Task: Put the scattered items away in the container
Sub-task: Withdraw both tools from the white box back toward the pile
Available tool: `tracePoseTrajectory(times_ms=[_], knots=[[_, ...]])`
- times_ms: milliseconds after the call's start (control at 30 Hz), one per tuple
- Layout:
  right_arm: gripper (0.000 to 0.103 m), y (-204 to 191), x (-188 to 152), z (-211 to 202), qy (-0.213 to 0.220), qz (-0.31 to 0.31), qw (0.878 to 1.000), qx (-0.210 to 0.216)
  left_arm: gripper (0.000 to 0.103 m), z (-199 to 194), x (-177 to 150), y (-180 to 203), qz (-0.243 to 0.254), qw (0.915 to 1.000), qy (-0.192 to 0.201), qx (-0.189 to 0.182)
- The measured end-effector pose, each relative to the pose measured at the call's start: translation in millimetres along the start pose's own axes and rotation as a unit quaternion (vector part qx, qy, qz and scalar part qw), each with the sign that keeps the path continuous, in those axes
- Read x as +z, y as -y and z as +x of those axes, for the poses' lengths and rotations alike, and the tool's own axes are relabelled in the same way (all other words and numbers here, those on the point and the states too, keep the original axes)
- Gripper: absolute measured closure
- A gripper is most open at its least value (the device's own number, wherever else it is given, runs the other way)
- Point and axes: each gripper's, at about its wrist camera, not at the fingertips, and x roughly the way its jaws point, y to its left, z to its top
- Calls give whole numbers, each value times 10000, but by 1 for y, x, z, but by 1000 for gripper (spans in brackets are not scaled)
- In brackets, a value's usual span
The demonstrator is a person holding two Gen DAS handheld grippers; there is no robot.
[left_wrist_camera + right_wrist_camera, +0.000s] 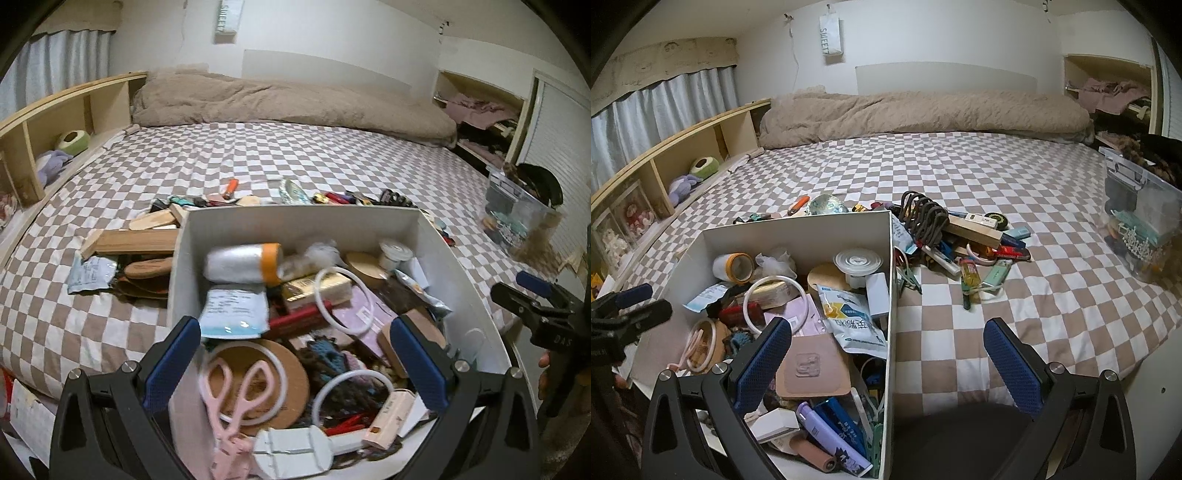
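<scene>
A white box (295,216) (798,230) sits on the checkered bed, full of small items: a tape roll (243,264), white rings, pink scissors (236,391), packets. My left gripper (295,350) is open and empty, hovering over the box's near end. My right gripper (888,354) is open and empty, straddling the box's right wall. Scattered items lie on the bed: wood blocks (133,240) and a packet (90,275) left of the box, a black coiled cable (925,218), lighters and pens (975,269) to its right.
A clear plastic bin (1141,221) of items stands at the bed's right edge. A beige duvet (923,114) lies along the far side. A wooden shelf (665,162) with plush toys runs on the left.
</scene>
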Motion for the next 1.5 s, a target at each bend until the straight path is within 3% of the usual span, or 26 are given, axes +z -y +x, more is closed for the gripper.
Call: tracePoseTrajectory(times_ms=[367,733,1167,1500], knots=[[0,22,11,7,65,250,9993,-274,0,-13,8,-63,-422,9975,202,536],[0,64,10,23,-54,759,9950,-646,0,-15,-3,-134,-1054,9865,209,1236],[0,102,-2,54,-506,1131,9874,-981,0,21,-20,-175,-1272,9782,-279,1616],[0,114,-3,95,-1075,696,9846,-1186,0,42,-31,-211,-1431,9675,-627,1989]])
